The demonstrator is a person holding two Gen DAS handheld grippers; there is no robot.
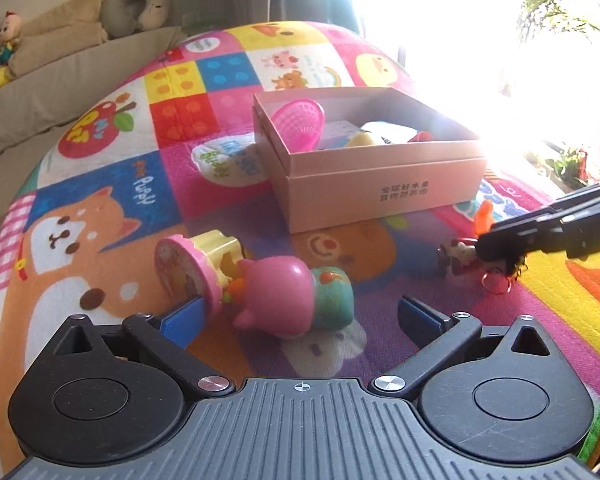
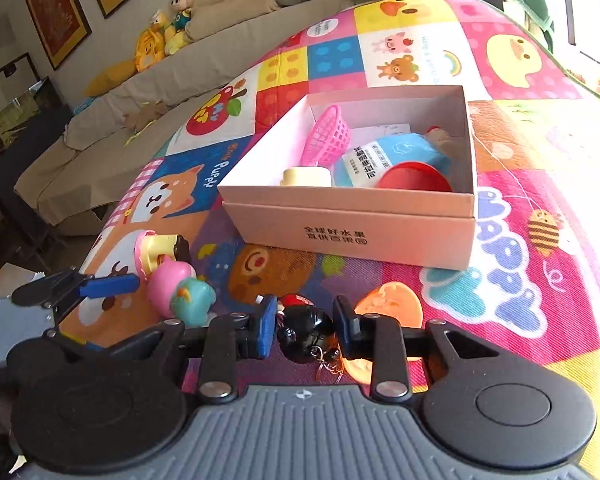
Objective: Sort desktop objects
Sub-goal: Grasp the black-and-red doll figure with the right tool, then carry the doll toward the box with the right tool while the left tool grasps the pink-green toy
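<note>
Left claw [image 1: 300,316] gapes wide around a glossy, rounded pink-and-teal plastic toy [image 1: 296,298] on the woven play mat [image 1: 112,184]; right claw [image 2: 304,330] is narrowed around a shiny black keychain figure [image 2: 304,332].

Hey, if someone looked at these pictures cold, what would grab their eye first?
Probably the open pink cardboard box mid-mat, holding a pink plastic basket and other toys. Nearer, the right gripper straddles a small black figurine keychain, jaws not yet shut. The open left gripper faces a toppled pink-and-teal toy figure.
</note>
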